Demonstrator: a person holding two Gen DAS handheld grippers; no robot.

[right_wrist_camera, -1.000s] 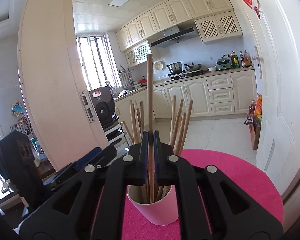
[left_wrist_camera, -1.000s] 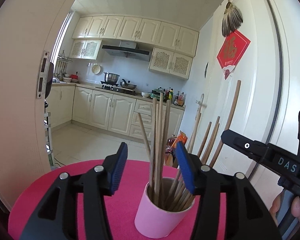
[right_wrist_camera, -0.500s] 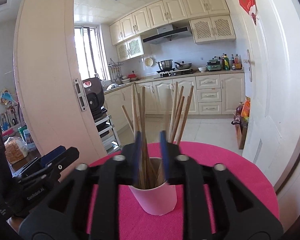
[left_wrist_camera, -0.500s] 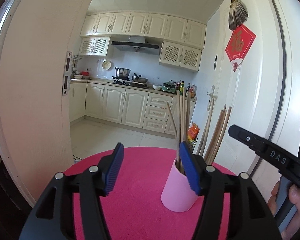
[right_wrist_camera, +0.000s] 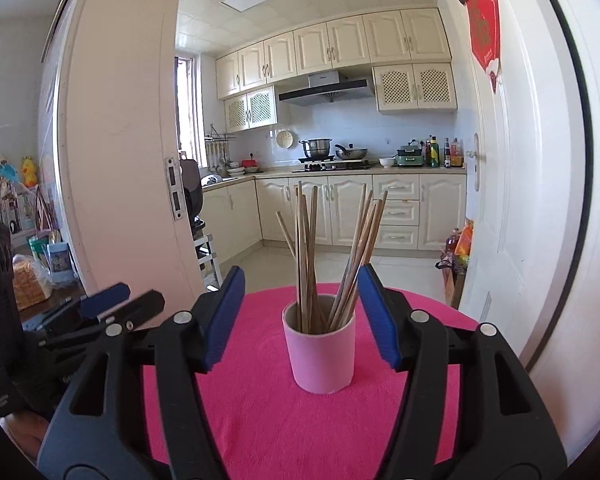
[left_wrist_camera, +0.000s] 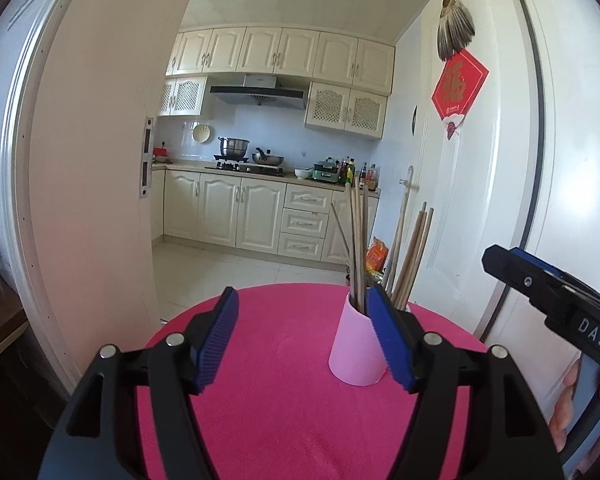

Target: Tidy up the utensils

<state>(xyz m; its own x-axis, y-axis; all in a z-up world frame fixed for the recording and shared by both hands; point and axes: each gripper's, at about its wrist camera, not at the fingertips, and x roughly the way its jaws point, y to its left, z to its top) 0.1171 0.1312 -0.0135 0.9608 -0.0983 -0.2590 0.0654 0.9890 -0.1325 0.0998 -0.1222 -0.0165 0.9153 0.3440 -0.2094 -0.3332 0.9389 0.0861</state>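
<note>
A: What is hidden or cut off?

B: In the left wrist view the right pad of the left tool (left_wrist_camera: 304,336) covers the right rim of the pink cup (left_wrist_camera: 354,350), so the feet of the sticks leaning right are out of sight there. The right tool (left_wrist_camera: 500,258) enters from the right edge, cut off, with part of a hand (left_wrist_camera: 576,408) behind it. In the right wrist view the left tool (right_wrist_camera: 120,302) shows only as dark fingertips at the left edge.

A: How many of each thing?

B: One cup, standing on one round table (left_wrist_camera: 284,404) covered in pink cloth. The chopsticks (right_wrist_camera: 306,252) overlap too much for a sure count; roughly a dozen. They fall into two bunches.

A: Which way do they point?

B: All stand on end in the cup, long axis up. From the right wrist view, the left bunch is nearly upright with one stick splayed out to the left, and the right bunch leans up and to the right.

A: And the tools?

B: Both stand apart, their jaws having just been opening. The left tool has only bare cloth between its pads. The right tool (right_wrist_camera: 300,314) frames the cup and sticks between its pads in its own view, without touching them.

A: Where is the cup?

B: On the table's far half, upright, ahead of the right tool.
</note>
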